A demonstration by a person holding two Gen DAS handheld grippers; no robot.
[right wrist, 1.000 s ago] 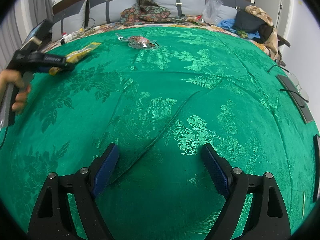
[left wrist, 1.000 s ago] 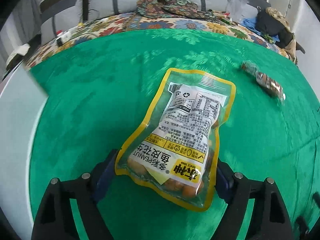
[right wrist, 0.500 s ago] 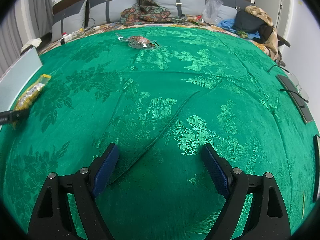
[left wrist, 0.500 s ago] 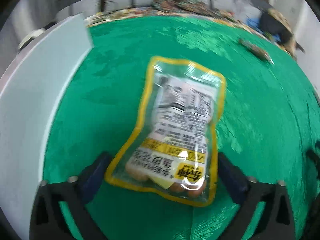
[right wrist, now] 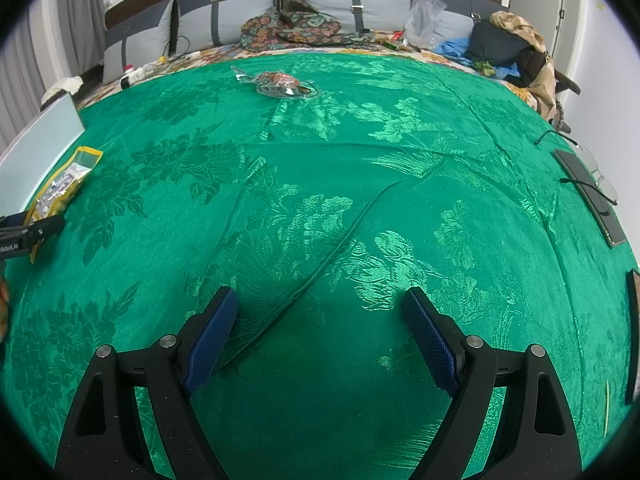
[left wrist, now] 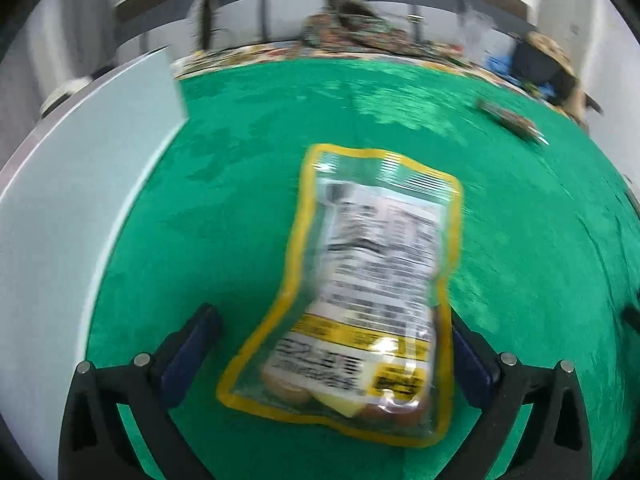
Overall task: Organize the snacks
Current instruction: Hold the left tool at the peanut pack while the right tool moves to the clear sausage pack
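So the yellow-edged clear plastic bag of peanuts (left wrist: 360,292) lies flat on the green floral-patterned bedspread (left wrist: 248,208), just beside a pale grey flat panel (left wrist: 68,216) at the left edge. My guess is that's the collecting spot, which would explain why the bag sits there. The left gripper (left wrist: 332,344) has its jaws spread as wide as they go, straddling the bag's lower end. The left pad stands clear of the bag; the right one is right at its edge, and with the blur I can't tell if it touches, but nothing is clamped. Looks like a release to me.

The right gripper (right wrist: 320,336) hangs open over bare bedspread, holding nothing, probably just waiting its turn. A second snack, a clear crinkly packet with brownish contents (right wrist: 280,84), lies well apart near the far side.

The left view is smeared, so the bag's print is unreadable. The grey panel is cut off by the frame; can't tell whether it's a box, tray or lid.
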